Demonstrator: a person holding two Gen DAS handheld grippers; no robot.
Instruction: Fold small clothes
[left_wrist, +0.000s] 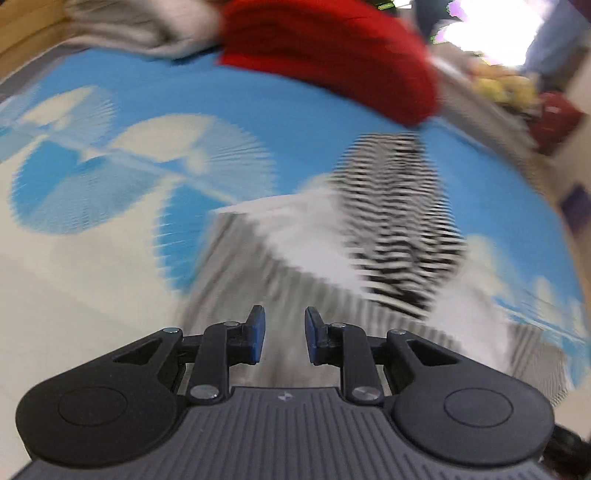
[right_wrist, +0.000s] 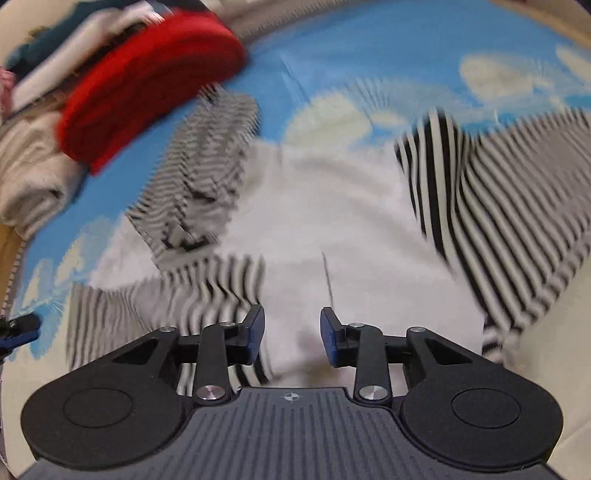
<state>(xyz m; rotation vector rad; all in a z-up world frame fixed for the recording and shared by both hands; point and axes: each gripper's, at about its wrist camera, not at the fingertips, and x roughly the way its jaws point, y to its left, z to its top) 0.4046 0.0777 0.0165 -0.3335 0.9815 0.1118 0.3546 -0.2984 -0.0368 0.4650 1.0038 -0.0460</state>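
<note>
Right wrist view: we see the white, black-striped small top (right_wrist: 332, 206) spread unfolded ahead of the empty, part-open right gripper (right_wrist: 291, 338); left gripper (left_wrist: 284, 334) narrow, empty. Folded red cloth (right_wrist: 147, 92) beyond: folding barely begun.

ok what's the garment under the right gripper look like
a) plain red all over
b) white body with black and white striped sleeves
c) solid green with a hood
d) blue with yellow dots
b: in the right wrist view the garment spread on the blue and white surface has a white middle and striped sleeves at both sides; the red item is a separate folded piece farther back.
</note>
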